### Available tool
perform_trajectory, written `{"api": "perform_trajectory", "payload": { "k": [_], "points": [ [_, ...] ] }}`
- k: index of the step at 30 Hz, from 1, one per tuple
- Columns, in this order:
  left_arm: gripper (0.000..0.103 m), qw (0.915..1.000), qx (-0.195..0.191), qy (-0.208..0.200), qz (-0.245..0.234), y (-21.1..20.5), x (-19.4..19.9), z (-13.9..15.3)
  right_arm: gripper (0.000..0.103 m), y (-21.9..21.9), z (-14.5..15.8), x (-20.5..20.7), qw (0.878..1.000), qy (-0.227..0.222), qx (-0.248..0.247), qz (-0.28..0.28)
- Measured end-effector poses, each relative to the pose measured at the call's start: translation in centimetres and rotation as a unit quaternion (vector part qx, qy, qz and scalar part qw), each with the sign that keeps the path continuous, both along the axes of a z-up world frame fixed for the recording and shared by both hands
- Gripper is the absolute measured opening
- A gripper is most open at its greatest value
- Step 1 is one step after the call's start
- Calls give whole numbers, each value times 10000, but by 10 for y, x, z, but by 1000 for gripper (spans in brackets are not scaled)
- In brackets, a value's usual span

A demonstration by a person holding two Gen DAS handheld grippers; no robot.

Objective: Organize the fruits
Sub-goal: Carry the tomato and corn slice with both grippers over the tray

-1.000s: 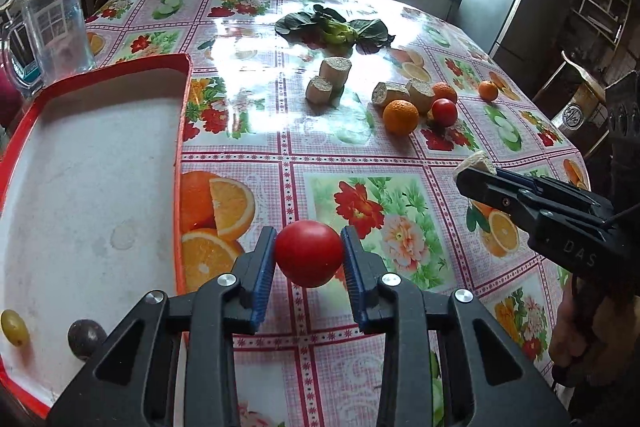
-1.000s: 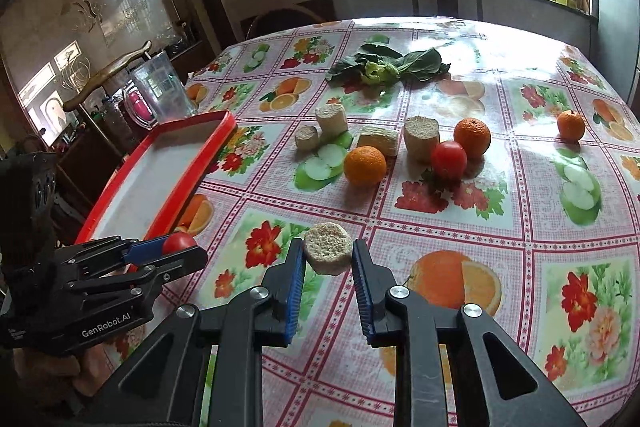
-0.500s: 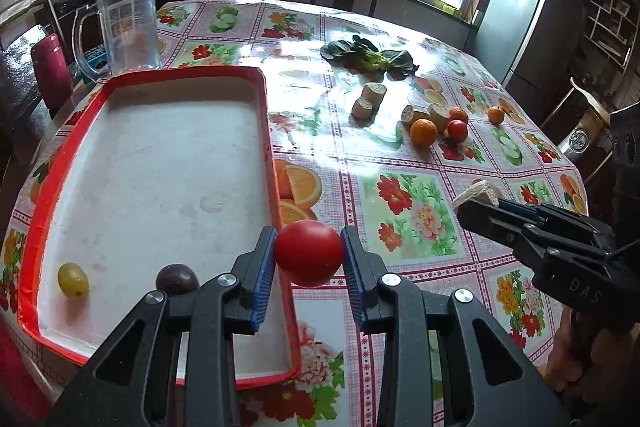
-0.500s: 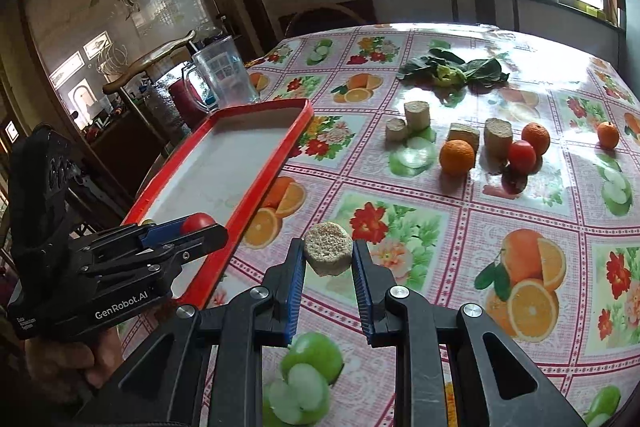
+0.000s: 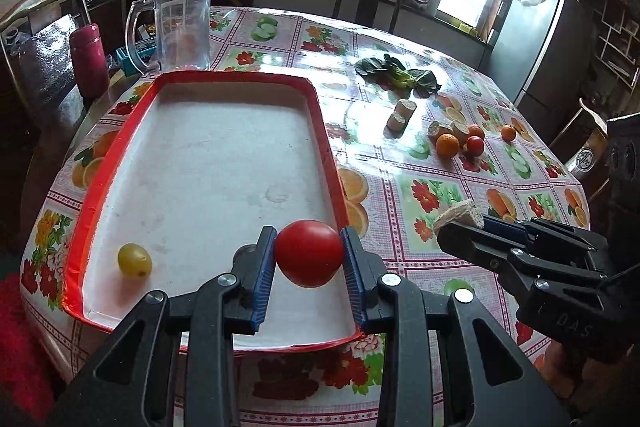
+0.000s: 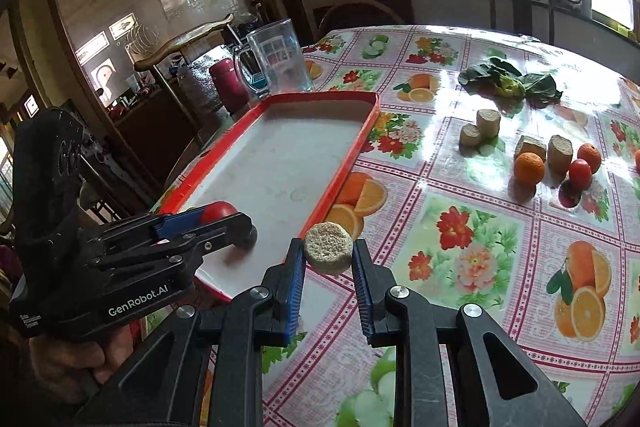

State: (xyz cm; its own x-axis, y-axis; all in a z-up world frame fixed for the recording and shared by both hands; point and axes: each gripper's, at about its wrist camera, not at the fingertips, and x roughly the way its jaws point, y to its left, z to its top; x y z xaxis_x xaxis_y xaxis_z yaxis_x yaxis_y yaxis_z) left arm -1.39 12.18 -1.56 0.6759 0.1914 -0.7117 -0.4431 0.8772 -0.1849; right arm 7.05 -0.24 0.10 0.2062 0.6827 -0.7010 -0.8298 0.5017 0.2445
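— What have you got in each hand?

— My left gripper [image 5: 308,259] is clamped on a red tomato [image 5: 308,253], both blue pads pressed to its sides. I hold it above the near end of the red-rimmed tray [image 5: 326,147], close to the tray's right rim. My right gripper [image 6: 328,257] is pinched narrow on a round beige cut piece [image 6: 329,247], just outside that same rim, over the tablecloth [image 6: 472,235].

— Anything in the tray?

— A yellow-green grape [image 5: 135,261] lies on the tray's white floor at the near left corner. A dark round thing sits half hidden behind my left gripper; I cannot tell what it is.

— And the rest?

— Well right of the tray: an orange [image 5: 447,145], a second tomato [image 5: 475,145], more beige pieces [image 5: 401,113] and some leafy greens [image 5: 400,75]. A clear jug [image 5: 182,27] stands just beyond the tray's far rim.
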Motion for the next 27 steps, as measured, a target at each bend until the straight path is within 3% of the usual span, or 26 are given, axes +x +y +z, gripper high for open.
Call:
{"api": "perform_trajectory", "payload": {
  "k": [15,27],
  "points": [
    [30,9990,-88,27,428,45,-22,-6,24,51,-5,-14,9992,43,-129,381],
    [30,9974,-185,303,633,96,-19,-19,24,107,-20,-8,9974,18,-381,618]
  ]
}}
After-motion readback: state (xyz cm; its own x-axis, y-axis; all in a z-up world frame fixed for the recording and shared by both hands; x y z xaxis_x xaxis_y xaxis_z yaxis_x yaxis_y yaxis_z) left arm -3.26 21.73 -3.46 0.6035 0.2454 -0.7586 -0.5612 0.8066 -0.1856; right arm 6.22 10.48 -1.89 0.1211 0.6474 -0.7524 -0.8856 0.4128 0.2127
